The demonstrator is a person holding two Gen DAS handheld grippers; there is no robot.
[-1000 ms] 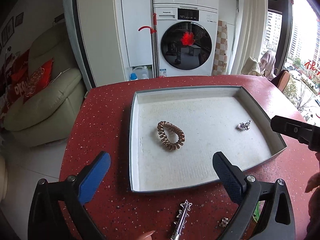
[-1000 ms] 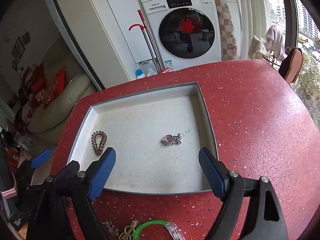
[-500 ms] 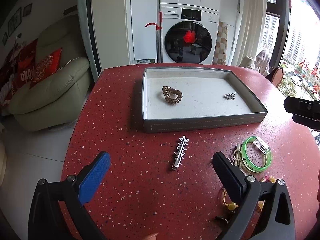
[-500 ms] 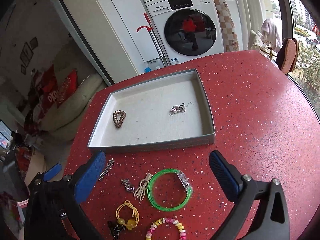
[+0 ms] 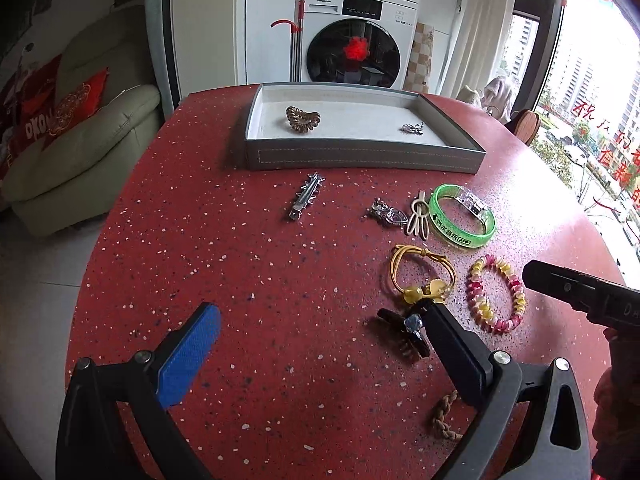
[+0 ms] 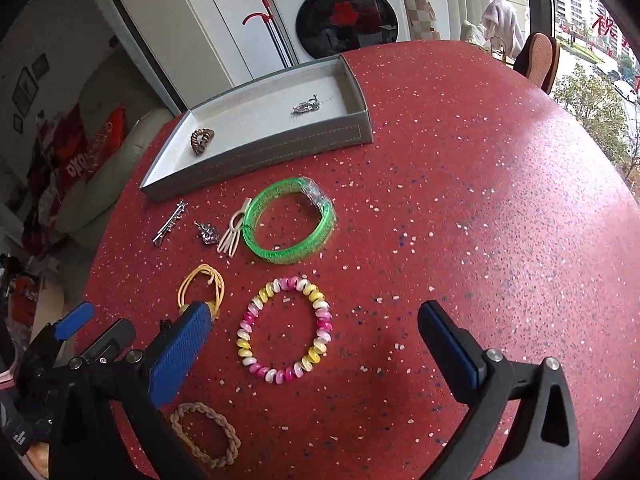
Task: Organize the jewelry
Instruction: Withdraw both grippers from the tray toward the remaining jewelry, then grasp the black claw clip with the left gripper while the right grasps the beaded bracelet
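A grey tray (image 5: 360, 158) (image 6: 280, 146) on the red table holds a brown spiral hair tie (image 5: 303, 119) (image 6: 201, 141) and a silver charm (image 5: 413, 128) (image 6: 305, 106). In front of it lie a silver hair clip (image 5: 305, 196) (image 6: 170, 222), a silver brooch (image 5: 386, 211), a cream clip (image 5: 418, 219), a green bangle (image 5: 462, 219) (image 6: 289, 221), a yellow hair tie (image 5: 420, 276) (image 6: 202, 285), a pink-yellow bead bracelet (image 5: 496, 298) (image 6: 285, 330), a dark claw clip (image 5: 404, 336) and a braided tan band (image 6: 206, 434). My left gripper (image 5: 320, 352) is open and empty above bare table. My right gripper (image 6: 316, 344) is open and empty over the bead bracelet.
A washing machine (image 5: 354, 36) and a cream sofa (image 5: 76, 140) stand beyond the table's far edge. A window (image 5: 592, 92) and a chair (image 6: 538, 58) are on the right. The round table's right half (image 6: 500, 200) carries nothing.
Both grippers have pulled back from over the tray toward the table's near side. The loose jewelry in front of the tray has come into view. Both stay open.
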